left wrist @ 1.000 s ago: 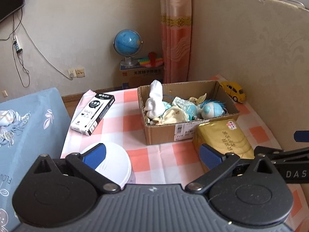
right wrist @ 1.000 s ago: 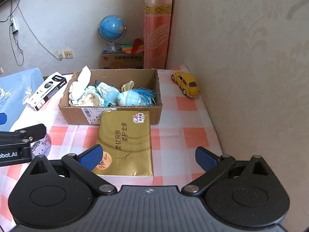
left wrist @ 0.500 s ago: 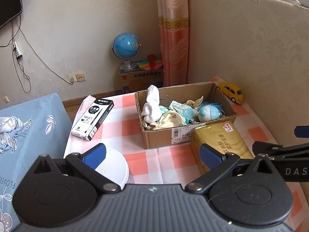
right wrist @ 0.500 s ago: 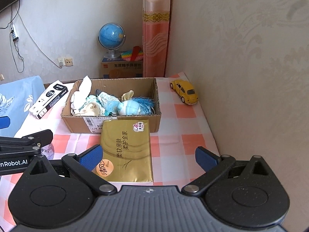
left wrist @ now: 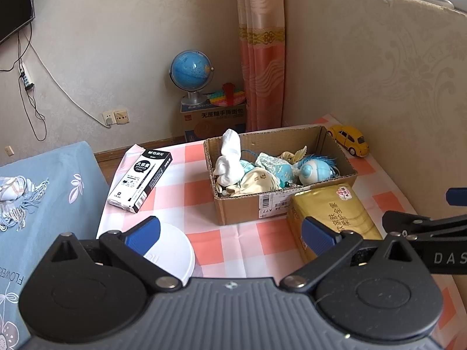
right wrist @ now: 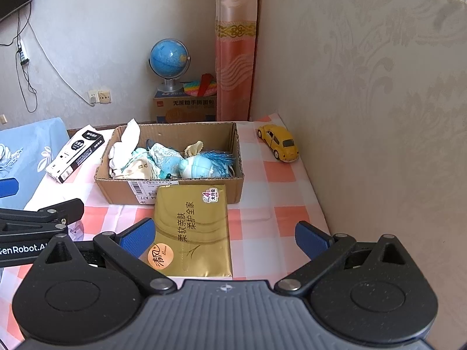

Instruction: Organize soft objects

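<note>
Checked pink-and-white tablecloth point(right wrist: 256, 230) in a room corner. On it, a cardboard box point(right wrist: 186, 188) holds soft items: white cloth point(left wrist: 230, 160), beige pouch point(left wrist: 256, 182), blue plush point(right wrist: 201, 167). Gold tissue pack point(right wrist: 195, 233) touches the box front. Left gripper point(left wrist: 230, 232) and right gripper point(right wrist: 224, 236) both spread wide, empty, above the table.

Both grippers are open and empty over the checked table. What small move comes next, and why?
Probably ease the right gripper forward and down onto the gold tissue pack. It is the one soft item I can see outside the cardboard box, lying against its front wall, nearer this gripper's left finger.
</note>
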Demonstrator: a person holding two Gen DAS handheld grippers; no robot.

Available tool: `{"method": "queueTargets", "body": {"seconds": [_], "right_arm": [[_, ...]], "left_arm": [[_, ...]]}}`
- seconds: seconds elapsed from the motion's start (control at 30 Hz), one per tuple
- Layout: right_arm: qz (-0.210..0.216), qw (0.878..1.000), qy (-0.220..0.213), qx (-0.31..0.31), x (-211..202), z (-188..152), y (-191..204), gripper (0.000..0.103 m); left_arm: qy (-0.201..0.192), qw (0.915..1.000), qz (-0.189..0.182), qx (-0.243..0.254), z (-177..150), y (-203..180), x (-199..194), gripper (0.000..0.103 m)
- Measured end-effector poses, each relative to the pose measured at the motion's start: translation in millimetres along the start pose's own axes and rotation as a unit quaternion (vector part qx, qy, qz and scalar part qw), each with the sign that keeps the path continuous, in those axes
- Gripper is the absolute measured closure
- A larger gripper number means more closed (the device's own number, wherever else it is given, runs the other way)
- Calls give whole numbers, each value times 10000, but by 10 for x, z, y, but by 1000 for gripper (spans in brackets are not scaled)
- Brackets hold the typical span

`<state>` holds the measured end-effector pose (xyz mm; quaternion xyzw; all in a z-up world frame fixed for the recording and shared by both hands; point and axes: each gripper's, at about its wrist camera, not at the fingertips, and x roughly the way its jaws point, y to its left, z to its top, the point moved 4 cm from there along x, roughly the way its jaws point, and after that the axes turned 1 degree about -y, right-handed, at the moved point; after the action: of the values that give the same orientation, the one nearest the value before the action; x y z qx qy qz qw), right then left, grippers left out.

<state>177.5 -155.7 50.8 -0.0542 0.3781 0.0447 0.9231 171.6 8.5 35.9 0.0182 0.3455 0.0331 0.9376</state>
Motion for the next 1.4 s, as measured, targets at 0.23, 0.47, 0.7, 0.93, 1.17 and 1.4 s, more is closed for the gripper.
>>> {"method": "queueTargets", "body": {"seconds": [0.23, 0.47, 0.7, 0.93, 1.17, 1.4], "right_arm": [[3, 10000, 1, -6, -3, -1, 2, 0], [-1, 10000, -6, 12, -10, -3, 0, 0], [8, 10000, -15, 17, -22, -10, -2, 0], [15, 10000, -29, 23, -33, -11, -8, 0], [18, 10000, -47, 28, -46, -9, -20, 0], [15, 10000, -62, 31, -60, -8, -26, 0]], "left_arm": [[-1, 10000, 4, -1, 0, -2, 0, 0], [4, 10000, 6, 3, -2, -4, -5, 0], [8, 10000, 3, 8, -5, -6, -8, 0], [9, 10000, 2, 11, -3, -8, -8, 0], [2, 10000, 5, 14, -1, -5, -21, 0], [0, 10000, 6, 19, -4, -13, -19, 0]]}}
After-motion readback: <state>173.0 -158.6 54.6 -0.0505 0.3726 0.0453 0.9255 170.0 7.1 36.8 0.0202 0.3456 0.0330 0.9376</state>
